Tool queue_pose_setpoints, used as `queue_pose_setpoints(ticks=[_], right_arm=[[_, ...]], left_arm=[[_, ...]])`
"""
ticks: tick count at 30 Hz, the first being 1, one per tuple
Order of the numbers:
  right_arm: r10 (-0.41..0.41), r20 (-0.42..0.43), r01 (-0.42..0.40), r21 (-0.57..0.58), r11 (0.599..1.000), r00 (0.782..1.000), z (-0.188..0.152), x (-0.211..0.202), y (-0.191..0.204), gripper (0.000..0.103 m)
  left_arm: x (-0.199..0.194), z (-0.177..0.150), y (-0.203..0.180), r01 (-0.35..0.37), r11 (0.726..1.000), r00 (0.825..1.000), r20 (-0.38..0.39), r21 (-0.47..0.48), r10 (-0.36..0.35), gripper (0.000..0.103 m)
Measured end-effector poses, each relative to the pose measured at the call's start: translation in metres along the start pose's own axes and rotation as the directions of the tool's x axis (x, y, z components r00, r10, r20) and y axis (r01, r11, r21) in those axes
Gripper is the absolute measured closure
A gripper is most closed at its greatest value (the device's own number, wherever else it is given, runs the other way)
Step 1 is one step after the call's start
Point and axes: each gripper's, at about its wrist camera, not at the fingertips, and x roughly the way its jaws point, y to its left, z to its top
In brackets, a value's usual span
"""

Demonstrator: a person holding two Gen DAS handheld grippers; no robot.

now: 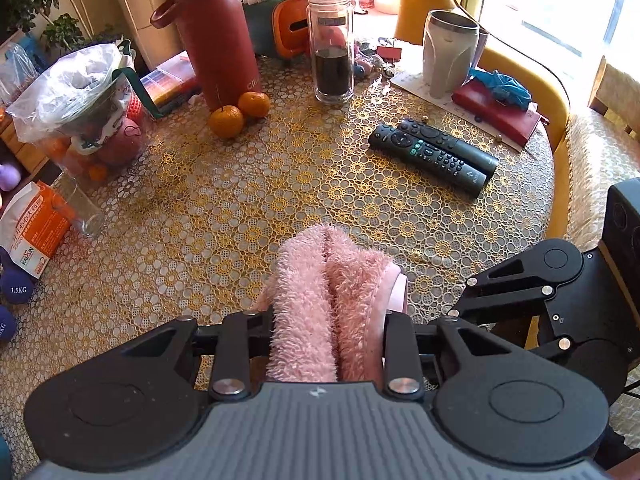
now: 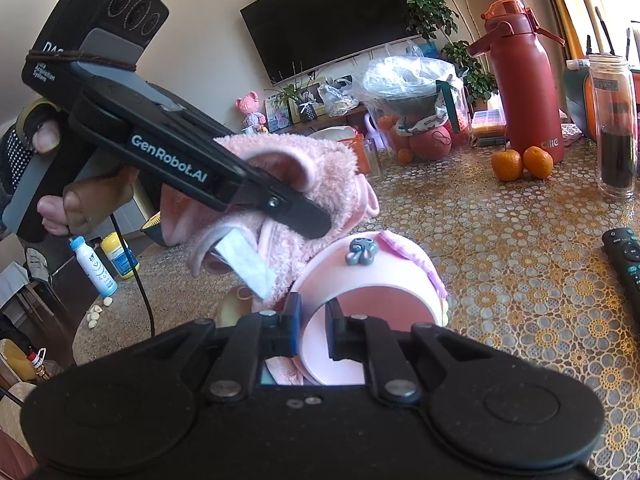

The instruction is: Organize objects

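A fluffy pink garment (image 1: 324,300) fills my left gripper (image 1: 326,332), which is shut on it just above the table's near edge. In the right wrist view the same garment (image 2: 288,168) hangs from the left gripper (image 2: 304,216), with a white label showing. My right gripper (image 2: 314,330) is shut on the rim of a pink cup-like piece (image 2: 368,280) that bears a small grey octopus charm (image 2: 362,250) and lies tilted beside the garment. The right gripper's body also shows at the right in the left wrist view (image 1: 560,300).
On the gold lace table (image 1: 280,184): two black remotes (image 1: 434,156), two oranges (image 1: 238,114), a red flask (image 1: 216,28), a glass jar (image 1: 331,46), a grey tumbler (image 1: 448,54), a red notebook (image 1: 500,114), a bagged fruit container (image 1: 80,112).
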Motion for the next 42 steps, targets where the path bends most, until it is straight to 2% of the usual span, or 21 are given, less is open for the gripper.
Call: queue_pose_setpoints(ticks=[14, 23, 28, 31, 34, 37, 42], right_arm=[[-0.006, -0.002, 0.006, 0.0, 1.0, 1.0, -0.001, -0.001, 0.001, 0.092], [-0.019, -0.007, 0.019, -0.001, 1.0, 1.0, 0.0, 0.0, 0.004, 0.092], [-0.024, -0.011, 0.023, -0.005, 1.0, 1.0, 0.001, -0.001, 0.004, 0.092], [-0.024, -0.012, 0.024, -0.005, 1.0, 1.0, 0.001, -0.001, 0.004, 0.092], [-0.024, -0.016, 0.024, -0.014, 1.0, 1.0, 0.001, -0.001, 0.005, 0.092], [-0.029, -0.034, 0.027, -0.065, 0.997, 0.999, -0.001, -0.002, 0.008, 0.094], [-0.031, -0.055, 0.024, -0.113, 0.993, 0.998, -0.003, -0.002, 0.012, 0.095]], left_arm=[[-0.002, -0.02, 0.003, 0.029, 0.999, 0.999, 0.021, -0.037, -0.029, 0.073], [-0.004, -0.054, 0.008, 0.083, 0.994, 0.997, 0.001, -0.071, -0.083, 0.073], [0.008, -0.077, 0.011, 0.033, 0.997, 0.996, -0.076, -0.065, -0.038, 0.073], [0.002, -0.086, 0.022, 0.045, 0.993, 0.998, -0.046, -0.108, -0.05, 0.073], [-0.014, -0.075, 0.037, 0.072, 0.984, 0.997, 0.038, -0.163, -0.067, 0.073], [-0.023, -0.055, 0.044, 0.073, 0.983, 0.994, 0.087, -0.171, -0.058, 0.073], [-0.003, -0.022, 0.034, 0.058, 0.99, 0.996, 0.071, -0.13, -0.049, 0.073]])
